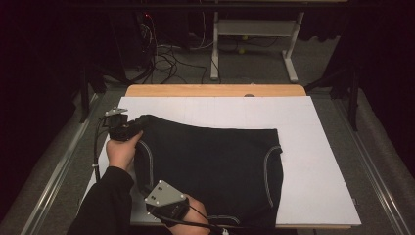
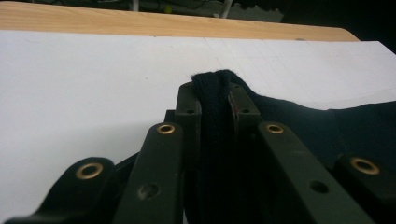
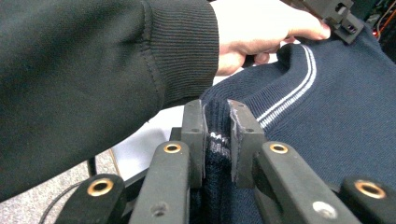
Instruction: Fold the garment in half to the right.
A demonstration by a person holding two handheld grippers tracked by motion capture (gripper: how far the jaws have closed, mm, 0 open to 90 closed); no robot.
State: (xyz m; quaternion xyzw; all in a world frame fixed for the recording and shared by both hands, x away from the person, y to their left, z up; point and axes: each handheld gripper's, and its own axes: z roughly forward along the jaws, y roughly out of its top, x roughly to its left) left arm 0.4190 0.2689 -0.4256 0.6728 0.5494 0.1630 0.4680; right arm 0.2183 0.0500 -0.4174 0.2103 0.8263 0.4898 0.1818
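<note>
A dark navy knit garment (image 1: 210,161) with pale striped trim lies spread on a white board (image 1: 298,132). My left gripper (image 1: 138,124) is at the garment's far left corner, shut on a fold of the dark fabric (image 2: 212,88), which sticks up between the jaws of my left gripper (image 2: 215,95). My right gripper (image 1: 159,195) is at the near left edge under its grey plate. My right gripper (image 3: 217,122) is shut on the garment's ribbed, striped edge (image 3: 215,140). The right gripper view also has the person's dark sleeve (image 3: 93,70), a hand (image 3: 261,32) and the left gripper (image 3: 337,15) farther off.
The white board rests on a wooden table whose far edge (image 1: 215,90) shows behind it. Bare board (image 2: 93,74) lies to the garment's right and far side. Metal rails (image 1: 58,171) flank the table. Cables (image 1: 166,58) and another table's legs (image 1: 291,58) are on the floor beyond.
</note>
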